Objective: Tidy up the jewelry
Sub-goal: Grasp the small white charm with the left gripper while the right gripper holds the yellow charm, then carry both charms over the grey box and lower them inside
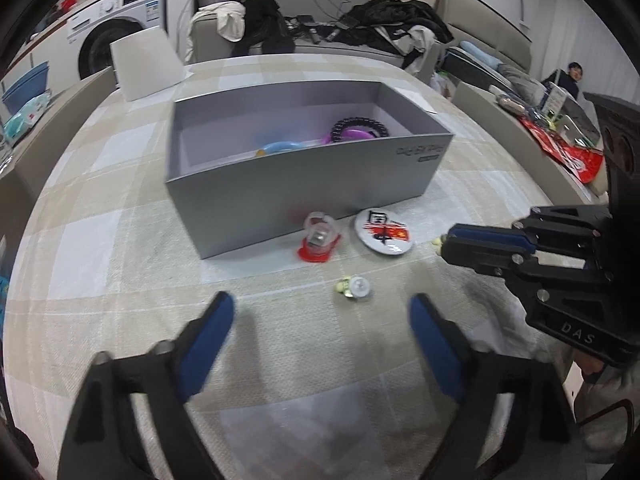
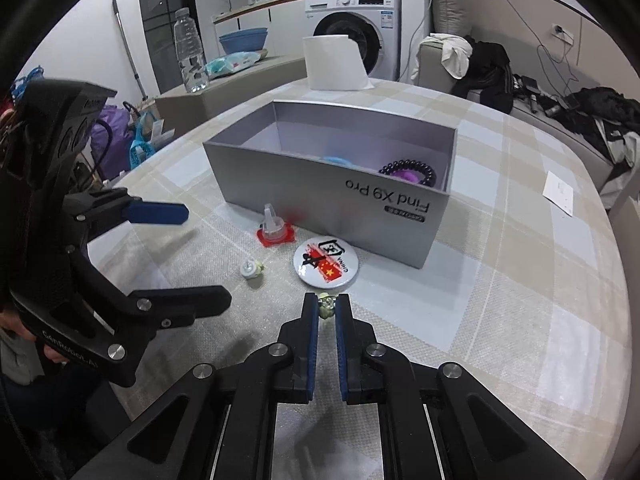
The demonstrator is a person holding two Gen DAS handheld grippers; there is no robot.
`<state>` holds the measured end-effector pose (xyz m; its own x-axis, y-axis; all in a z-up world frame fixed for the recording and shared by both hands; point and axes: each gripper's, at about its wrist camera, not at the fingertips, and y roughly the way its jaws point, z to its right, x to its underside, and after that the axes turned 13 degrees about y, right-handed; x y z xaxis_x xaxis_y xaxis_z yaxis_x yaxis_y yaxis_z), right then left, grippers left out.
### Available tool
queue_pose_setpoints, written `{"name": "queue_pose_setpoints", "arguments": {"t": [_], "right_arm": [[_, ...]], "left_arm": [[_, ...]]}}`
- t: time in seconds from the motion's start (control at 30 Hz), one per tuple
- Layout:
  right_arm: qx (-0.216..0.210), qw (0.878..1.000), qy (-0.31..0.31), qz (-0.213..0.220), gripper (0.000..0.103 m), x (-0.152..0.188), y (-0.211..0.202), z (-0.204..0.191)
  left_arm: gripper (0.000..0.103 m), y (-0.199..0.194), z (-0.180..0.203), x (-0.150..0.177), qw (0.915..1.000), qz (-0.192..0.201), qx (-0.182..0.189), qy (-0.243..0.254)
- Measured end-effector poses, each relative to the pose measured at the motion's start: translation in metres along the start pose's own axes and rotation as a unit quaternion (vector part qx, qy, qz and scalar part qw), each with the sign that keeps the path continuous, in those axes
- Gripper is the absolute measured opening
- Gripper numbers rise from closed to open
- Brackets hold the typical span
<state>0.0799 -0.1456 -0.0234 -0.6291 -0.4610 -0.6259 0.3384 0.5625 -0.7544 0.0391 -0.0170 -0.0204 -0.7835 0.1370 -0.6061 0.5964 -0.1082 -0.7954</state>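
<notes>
A grey box (image 1: 304, 184) (image 2: 332, 196) stands on the checked tablecloth. It holds a dark bead bracelet (image 1: 360, 126) (image 2: 408, 169), a purple ring (image 1: 354, 135) and a blue ring (image 1: 280, 146). In front of it lie a clear-and-red ring case (image 1: 318, 238) (image 2: 274, 228), a round white badge (image 1: 383, 233) (image 2: 326, 263) and a small pale-green earring (image 1: 354, 288) (image 2: 251, 269). My right gripper (image 2: 327, 307) (image 1: 442, 242) is shut on a small yellowish charm (image 2: 326, 306) just above the cloth. My left gripper (image 1: 320, 308) (image 2: 200, 256) is open and empty.
A white lamp shade (image 1: 144, 62) (image 2: 336, 64) stands behind the box. A slip of paper (image 2: 559, 192) lies at the right of the table. A water bottle (image 2: 191, 52), a sofa with clothes (image 1: 384, 24) and a washing machine (image 2: 356, 28) lie beyond the table.
</notes>
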Motion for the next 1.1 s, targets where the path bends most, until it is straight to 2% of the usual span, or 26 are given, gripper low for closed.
{"name": "queue_pose_setpoints", "arguments": {"t": [0.07, 0.13, 0.3, 0.37, 0.4, 0.77, 1.1], "right_arm": [[0.001, 1.0, 0.005, 0.002, 0.007, -0.001, -0.001, 0.003], [0.001, 1.0, 0.008, 0.001, 0.007, -0.001, -0.001, 0.004], [-0.002, 1.0, 0.007, 0.001, 0.008, 0.0, -0.002, 0.003], [-0.002, 1.0, 0.005, 0.0, 0.007, 0.0, -0.002, 0.002], [-0.002, 1.0, 0.005, 0.0, 0.007, 0.0, -0.003, 0.003], [-0.002, 1.0, 0.008, 0.003, 0.008, 0.0, -0.004, 0.004], [-0.006, 1.0, 0.016, 0.012, 0.008, -0.002, -0.008, 0.008]], "left_arm": [[0.05, 0.004, 0.004, -0.001, 0.9999, -0.007, 0.002, 0.013], [0.039, 0.005, 0.009, -0.002, 0.9995, -0.003, -0.007, 0.03], [0.023, 0.007, 0.011, -0.006, 0.9991, -0.001, -0.007, 0.042], [0.012, 0.007, 0.011, -0.006, 0.999, 0.0, -0.007, 0.044], [0.009, 0.007, 0.011, -0.006, 0.999, 0.0, -0.004, 0.044], [0.007, -0.005, 0.012, -0.001, 0.9987, 0.018, -0.008, 0.048], [0.007, -0.02, -0.001, 0.002, 0.9988, 0.039, -0.019, 0.02]]}}
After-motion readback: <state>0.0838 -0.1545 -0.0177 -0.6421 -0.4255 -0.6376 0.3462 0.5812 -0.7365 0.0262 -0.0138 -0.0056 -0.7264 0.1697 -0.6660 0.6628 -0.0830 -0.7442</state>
